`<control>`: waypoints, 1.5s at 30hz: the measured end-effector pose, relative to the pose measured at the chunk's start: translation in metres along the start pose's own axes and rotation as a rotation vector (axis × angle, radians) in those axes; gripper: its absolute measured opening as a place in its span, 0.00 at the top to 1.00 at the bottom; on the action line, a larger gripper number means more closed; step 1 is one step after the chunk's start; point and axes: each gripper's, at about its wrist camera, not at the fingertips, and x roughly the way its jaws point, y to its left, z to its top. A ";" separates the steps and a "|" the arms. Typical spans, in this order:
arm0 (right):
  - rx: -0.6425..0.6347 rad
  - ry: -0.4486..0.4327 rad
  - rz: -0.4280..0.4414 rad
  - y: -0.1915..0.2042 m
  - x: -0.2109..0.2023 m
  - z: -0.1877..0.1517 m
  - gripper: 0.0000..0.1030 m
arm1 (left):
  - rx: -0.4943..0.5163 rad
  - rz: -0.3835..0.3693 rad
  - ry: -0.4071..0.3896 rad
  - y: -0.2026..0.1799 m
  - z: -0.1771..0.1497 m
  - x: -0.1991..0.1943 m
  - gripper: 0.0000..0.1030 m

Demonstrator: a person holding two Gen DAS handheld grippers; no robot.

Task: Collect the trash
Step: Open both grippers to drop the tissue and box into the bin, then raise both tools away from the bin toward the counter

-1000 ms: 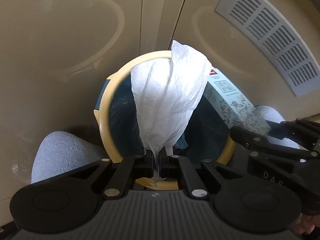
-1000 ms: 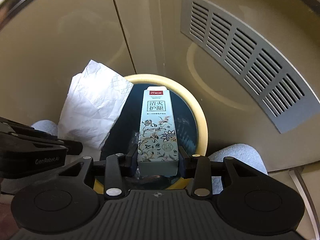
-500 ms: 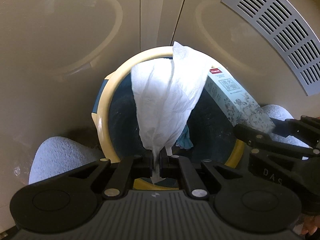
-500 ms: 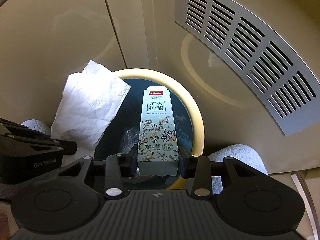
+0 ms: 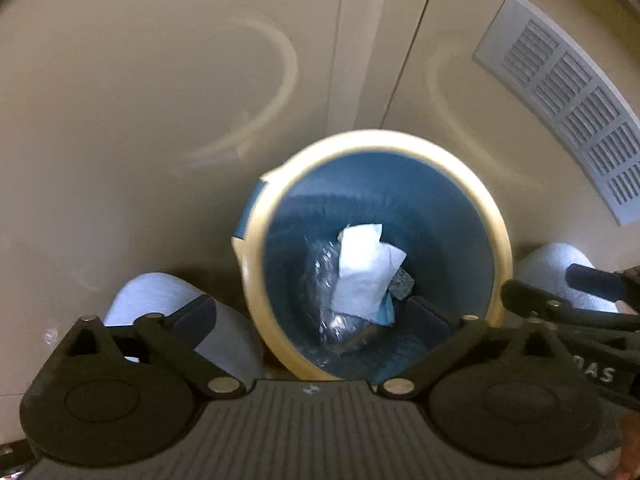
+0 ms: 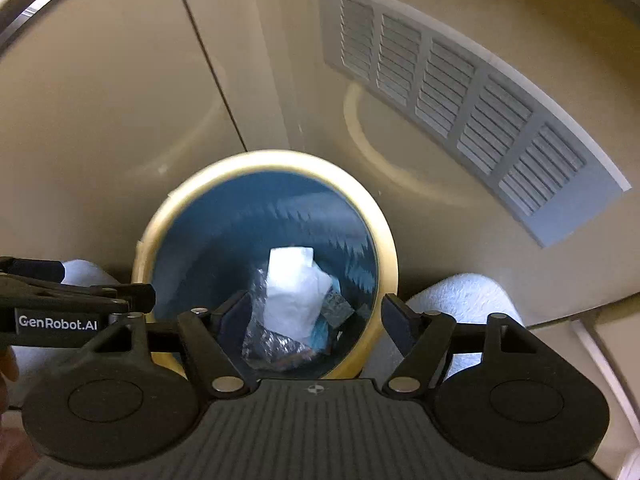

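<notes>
Left wrist view: both claws, left claw (image 5: pixel 316 316) and right claw (image 6: pixel 310 314), just opened, gape empty above the cream-rimmed blue bin (image 5: pixel 502 240); the white tissue (image 5: pixel 366 268) at 12 o'clock lies loose inside, and a brush could tip the bin.

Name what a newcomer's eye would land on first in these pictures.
The round bin with its yellow rim and blue inside fills the centre of both views. A white tissue lies at its bottom on crinkled wrapping. Both the left gripper and the right gripper hang open above it.

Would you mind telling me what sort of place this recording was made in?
Probably an indoor room at home, seen at floor level. A round waste bin stands against beige cabinet doors, beside a louvred vent grille; a white tissue lies inside the bin.
</notes>
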 end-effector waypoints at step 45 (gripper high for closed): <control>-0.164 -0.455 0.040 0.015 -0.164 -0.065 0.08 | 0.104 0.067 -0.363 -0.020 -0.069 -0.144 0.00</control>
